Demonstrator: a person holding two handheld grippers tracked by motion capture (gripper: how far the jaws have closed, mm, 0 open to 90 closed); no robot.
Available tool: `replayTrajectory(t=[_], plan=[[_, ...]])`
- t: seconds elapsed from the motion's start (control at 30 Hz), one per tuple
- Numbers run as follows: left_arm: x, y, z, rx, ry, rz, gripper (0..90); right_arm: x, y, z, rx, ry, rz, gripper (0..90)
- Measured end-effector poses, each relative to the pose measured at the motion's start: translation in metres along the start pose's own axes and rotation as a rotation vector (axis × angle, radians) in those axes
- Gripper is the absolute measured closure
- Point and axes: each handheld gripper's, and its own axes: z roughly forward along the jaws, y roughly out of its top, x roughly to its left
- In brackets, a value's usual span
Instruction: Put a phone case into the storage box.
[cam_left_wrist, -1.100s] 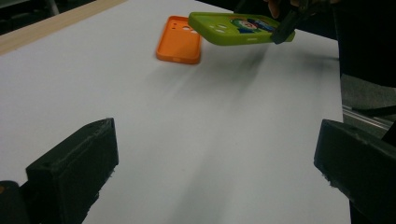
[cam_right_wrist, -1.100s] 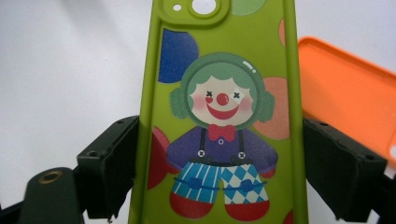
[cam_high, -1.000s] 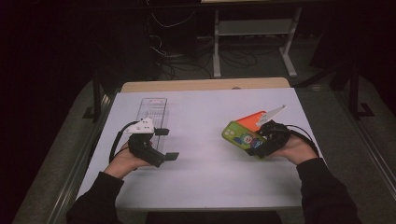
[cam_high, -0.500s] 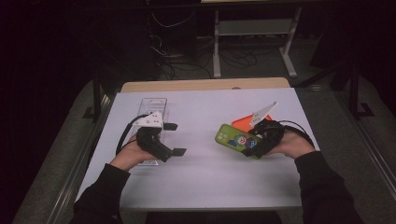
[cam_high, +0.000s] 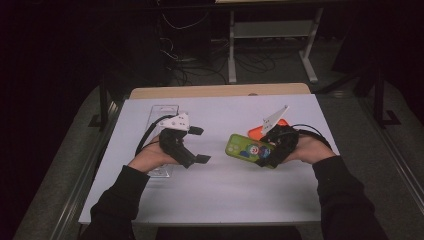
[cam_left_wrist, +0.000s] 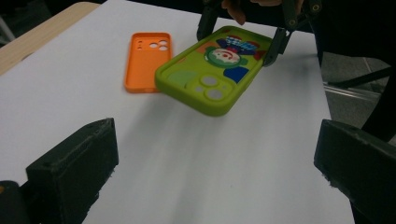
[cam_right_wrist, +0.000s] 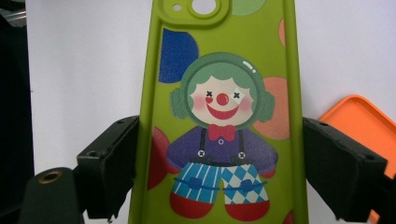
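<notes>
The right gripper (cam_high: 265, 152) is clamping the green phone case (cam_high: 246, 148) above the table (cam_high: 225, 200). The left gripper (cam_high: 197, 145) is hovering, jaws gaping wide and empty.

On the table (cam_high: 215, 200) the left gripper (cam_high: 200, 145) sits at nine o'clock over a clear tray (cam_high: 162, 111), the right gripper (cam_high: 265, 155) at three o'clock clasps a phone case (cam_high: 245, 148), and a second case (cam_high: 255, 132) lies just behind it.

Green phone case (cam_high: 246, 148) w/ clown print, camera cutouts at its free end, held tilted above desk (cam_high: 225, 200), right of centre. Orange case (cam_high: 256, 132) lies flat just behind it, inner side up, nearer desk's right edge.
</notes>
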Motion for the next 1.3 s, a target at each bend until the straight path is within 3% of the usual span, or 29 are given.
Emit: replayTrajectory(t=[0.23,0.43,0.57,0.83,1.3], plan=[[0.005,0.008,0.015,0.014,-0.039,0.012,0.0,-0.001,0.005,0.006,0.008,0.029,-0.025,15.3],[0.005,0.004,0.028,0.075,-0.081,0.041,0.0,0.006,0.008,0.011,0.017,0.045,-0.075,15.3],[0.000,0.004,0.032,0.092,-0.110,0.044,0.0,0.011,0.011,0.018,0.038,0.062,-0.101,15.2],[-0.009,0.006,0.042,0.122,-0.152,0.089,0.0,0.024,0.020,0.031,0.066,0.096,-0.155,15.2],[-0.023,0.006,0.061,0.220,-0.186,0.180,0.0,0.037,0.030,0.032,0.065,0.119,-0.203,15.2]])
